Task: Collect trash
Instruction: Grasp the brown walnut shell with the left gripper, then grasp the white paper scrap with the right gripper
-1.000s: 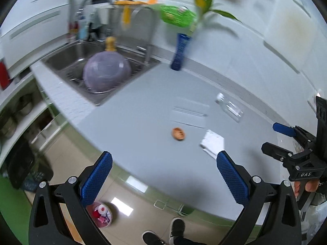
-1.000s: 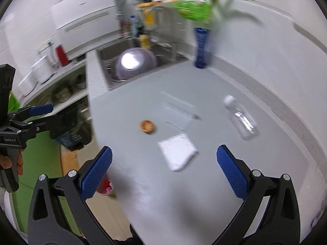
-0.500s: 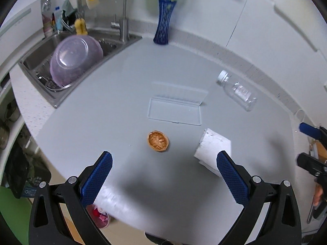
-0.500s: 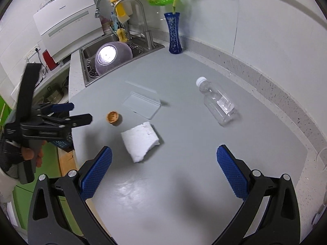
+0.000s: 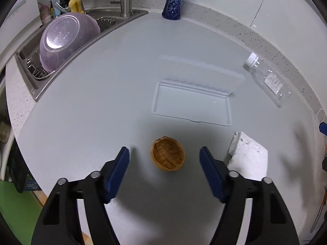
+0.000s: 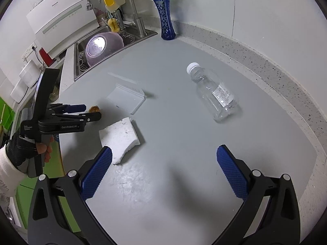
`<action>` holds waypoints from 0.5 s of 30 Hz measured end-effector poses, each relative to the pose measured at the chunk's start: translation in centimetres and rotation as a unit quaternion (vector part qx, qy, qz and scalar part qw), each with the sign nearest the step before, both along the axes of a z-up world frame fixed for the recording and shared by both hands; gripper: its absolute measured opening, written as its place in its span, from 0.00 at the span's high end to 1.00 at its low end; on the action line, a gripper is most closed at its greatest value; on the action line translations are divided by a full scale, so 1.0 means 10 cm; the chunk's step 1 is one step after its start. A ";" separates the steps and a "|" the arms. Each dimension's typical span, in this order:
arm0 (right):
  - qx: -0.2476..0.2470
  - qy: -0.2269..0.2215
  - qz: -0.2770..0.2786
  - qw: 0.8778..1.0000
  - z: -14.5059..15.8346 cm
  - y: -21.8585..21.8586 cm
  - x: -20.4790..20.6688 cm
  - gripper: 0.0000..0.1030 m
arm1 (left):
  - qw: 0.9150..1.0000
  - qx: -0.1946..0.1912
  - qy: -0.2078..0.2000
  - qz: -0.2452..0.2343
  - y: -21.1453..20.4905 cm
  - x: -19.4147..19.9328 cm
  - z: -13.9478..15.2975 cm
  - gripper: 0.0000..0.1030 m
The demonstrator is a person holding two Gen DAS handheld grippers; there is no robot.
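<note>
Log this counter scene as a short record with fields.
surface: grey counter
trash: walnut shell, foam piece, lying plastic bottle, open clear box
left hand-held gripper: jaws closing, shell between them, pads not touching
right hand-held gripper: open, nothing held
sink: upturned purple bowl

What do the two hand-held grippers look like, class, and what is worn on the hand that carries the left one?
Both the left gripper and the right gripper have black frames with triangular cut-outs, silver rivets and blue, finely textured pads on the fingers. Seen from the right wrist camera, the left one carries small white lettering on its side. The hand holding it wears a dark fingerless glove over a white sleeve.
</note>
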State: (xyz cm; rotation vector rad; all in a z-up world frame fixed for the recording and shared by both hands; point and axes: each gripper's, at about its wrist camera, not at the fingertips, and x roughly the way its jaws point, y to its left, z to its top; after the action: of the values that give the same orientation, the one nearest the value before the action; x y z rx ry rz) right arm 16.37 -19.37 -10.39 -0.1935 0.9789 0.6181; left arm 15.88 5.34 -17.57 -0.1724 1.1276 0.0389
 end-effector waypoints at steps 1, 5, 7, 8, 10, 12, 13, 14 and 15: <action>0.000 0.001 0.002 1.000 -0.01 0.01 0.02 0.03 | 1.000 -0.001 0.001 0.000 0.00 0.01 -0.01 0.37; 0.001 0.004 0.009 1.000 -0.03 0.06 0.05 0.03 | 1.000 0.006 0.003 -0.002 -0.02 0.02 -0.05 0.50; 0.000 0.005 0.014 1.000 -0.03 0.08 0.06 0.03 | 1.000 0.005 0.000 -0.001 0.00 0.03 -0.05 0.61; 0.000 0.006 0.015 1.000 -0.03 0.09 0.06 0.03 | 1.000 -0.003 -0.003 -0.002 0.01 0.03 -0.05 0.64; 0.000 0.007 0.020 1.000 -0.04 0.12 0.06 0.03 | 1.000 -0.001 -0.006 -0.005 0.01 0.02 -0.03 0.67; -0.001 0.009 0.024 1.000 -0.06 0.16 0.05 0.03 | 1.000 -0.008 -0.008 -0.004 0.02 0.02 -0.02 0.67; -0.001 0.010 0.027 1.000 -0.07 0.18 0.04 0.03 | 1.000 -0.009 -0.009 -0.003 0.02 0.01 -0.01 0.67; -0.002 0.012 0.031 0.999 -0.08 0.21 0.04 0.03 | 1.000 -0.011 -0.011 -0.002 0.03 0.00 0.01 0.67; -0.003 0.013 0.036 0.999 -0.10 0.25 0.04 0.03 | 1.000 -0.012 -0.013 -0.001 0.03 -0.02 0.04 0.67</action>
State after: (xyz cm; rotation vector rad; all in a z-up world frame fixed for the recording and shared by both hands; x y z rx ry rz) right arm 16.82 -16.89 -11.38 -0.2272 1.0019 0.6842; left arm 15.72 5.61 -17.16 -0.1915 1.1028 0.0213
